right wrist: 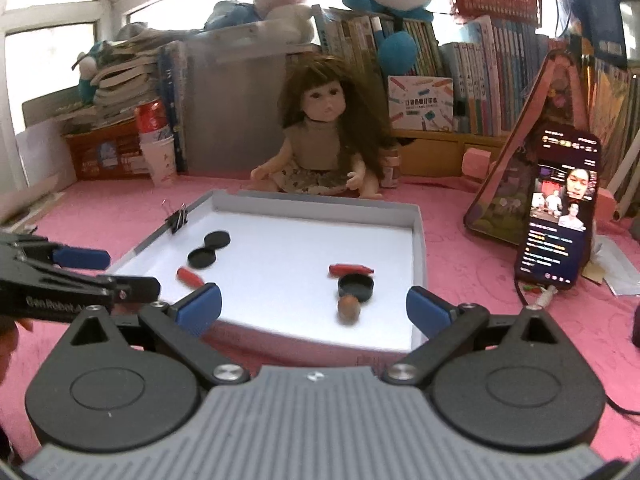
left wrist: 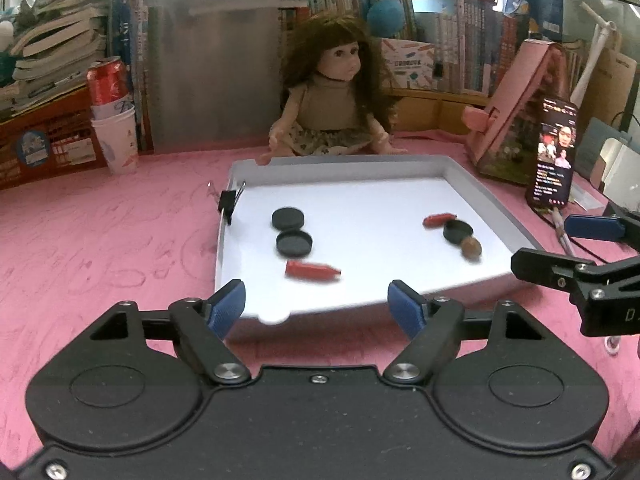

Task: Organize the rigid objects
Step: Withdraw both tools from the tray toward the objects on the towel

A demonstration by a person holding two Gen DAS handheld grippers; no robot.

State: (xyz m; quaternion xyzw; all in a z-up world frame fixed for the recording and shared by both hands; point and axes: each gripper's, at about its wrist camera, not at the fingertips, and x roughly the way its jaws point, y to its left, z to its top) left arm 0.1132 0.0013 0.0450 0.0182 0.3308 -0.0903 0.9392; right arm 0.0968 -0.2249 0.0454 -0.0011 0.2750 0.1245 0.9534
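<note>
A shallow white tray (left wrist: pixel 484 200) (right wrist: pixel 418 236) lies on the pink cloth. In it are two black round caps at the left (left wrist: pixel 288 218) (left wrist: pixel 294 243) (right wrist: pixel 216 239) (right wrist: pixel 202 258), a third black cap at the right (left wrist: pixel 458 231) (right wrist: pixel 356 287), two red pen-like pieces (left wrist: pixel 312 270) (left wrist: pixel 439 220) (right wrist: pixel 190 277) (right wrist: pixel 351 269) and a brown nut (left wrist: pixel 471 248) (right wrist: pixel 349 309). A black binder clip (left wrist: pixel 228 204) (right wrist: pixel 177 219) grips the tray's left rim. My left gripper (left wrist: pixel 316 309) is open and empty at the tray's near edge. My right gripper (right wrist: pixel 314 309) is open and empty at the near edge too.
A doll (left wrist: pixel 336 92) (right wrist: pixel 320 132) sits behind the tray. A lit phone (left wrist: pixel 554 152) (right wrist: pixel 560 208) leans on a pink house-shaped box (left wrist: pixel 516 100) at the right. A red can in paper cups (left wrist: pixel 110 112) (right wrist: pixel 156 140) stands at the left. Books line the back.
</note>
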